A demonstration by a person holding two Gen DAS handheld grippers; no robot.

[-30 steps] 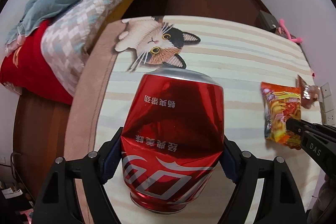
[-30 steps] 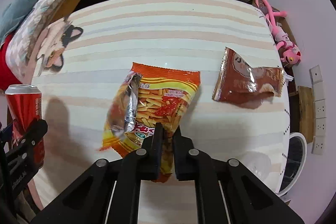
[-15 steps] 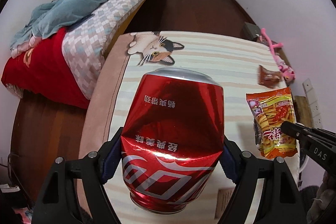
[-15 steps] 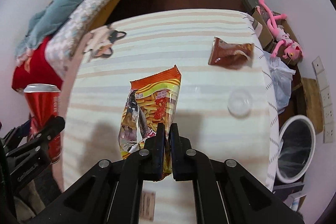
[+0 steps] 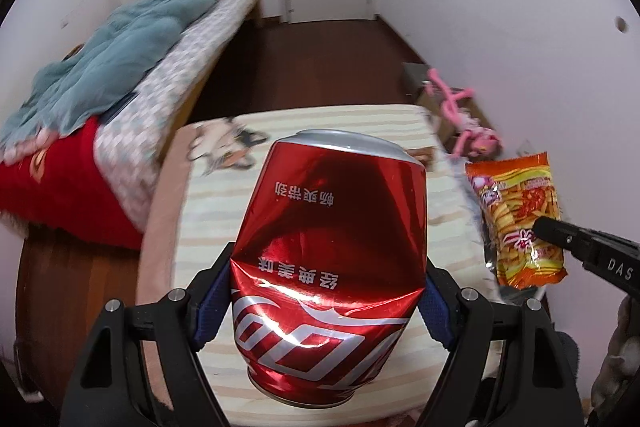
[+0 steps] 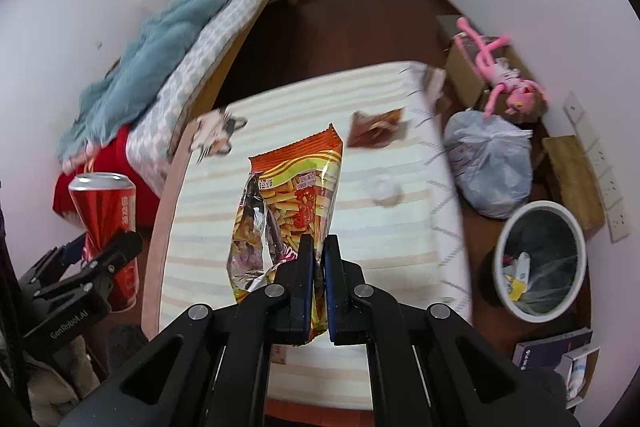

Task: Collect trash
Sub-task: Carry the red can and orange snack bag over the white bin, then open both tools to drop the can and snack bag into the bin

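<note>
A dented red cola can [image 5: 328, 263] fills the left wrist view, held upside down above the striped mat [image 5: 224, 211] with my left gripper [image 5: 326, 295] shut on its crushed waist. In the right wrist view my right gripper [image 6: 318, 255] is shut on the lower edge of an orange snack bag [image 6: 296, 195], which hangs in the air over the mat. The same bag [image 5: 520, 223] shows at the right of the left wrist view, and the can [image 6: 106, 219] at the left of the right wrist view. A brown wrapper [image 6: 376, 129] lies flat on the mat's far side.
A white-rimmed bin [image 6: 540, 261] with a dark liner and some scraps stands on the floor right of the mat. A knotted grey bag [image 6: 490, 171], cardboard boxes and a pink plush toy [image 6: 504, 75] sit behind it. A bed [image 6: 168, 67] runs along the left. A small clear lid [image 6: 384, 187] lies on the mat.
Both grippers have risen well above the mat with the can and the snack bag in them. The bag left the mat, and the bin and grey bag came into view.
</note>
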